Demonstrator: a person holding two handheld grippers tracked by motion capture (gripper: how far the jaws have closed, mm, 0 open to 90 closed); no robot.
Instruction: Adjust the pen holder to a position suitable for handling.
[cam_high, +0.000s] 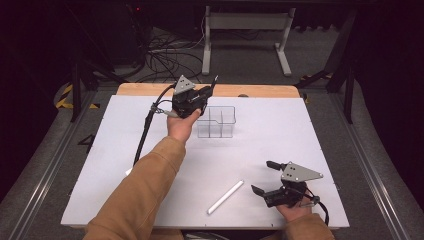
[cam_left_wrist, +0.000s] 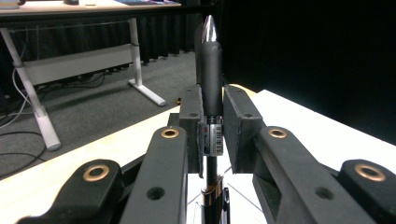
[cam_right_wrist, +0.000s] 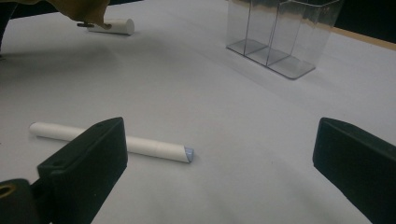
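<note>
a dark room with cables on grey carpet lies beyond the white worktop (cam_high: 150, 150), whose far edge shows bare wood. near that far edge we see the left gripper (cam_high: 207, 95) clenched on a black pen (cam_left_wrist: 211, 70), which stands upright between its jaws with the pointed tip above them, just beside the clear divided organizer (cam_high: 216, 121). the left gripper view brings out a small barcode label (cam_left_wrist: 214, 137) on the barrel; we cannot read its print. near the front right corner the right gripper (cam_high: 263, 177) has its jaws released, and a white pen (cam_right_wrist: 140, 146) lies flat by the left jaw. another white cylinder (cam_right_wrist: 114, 26) lies farther off.
</note>
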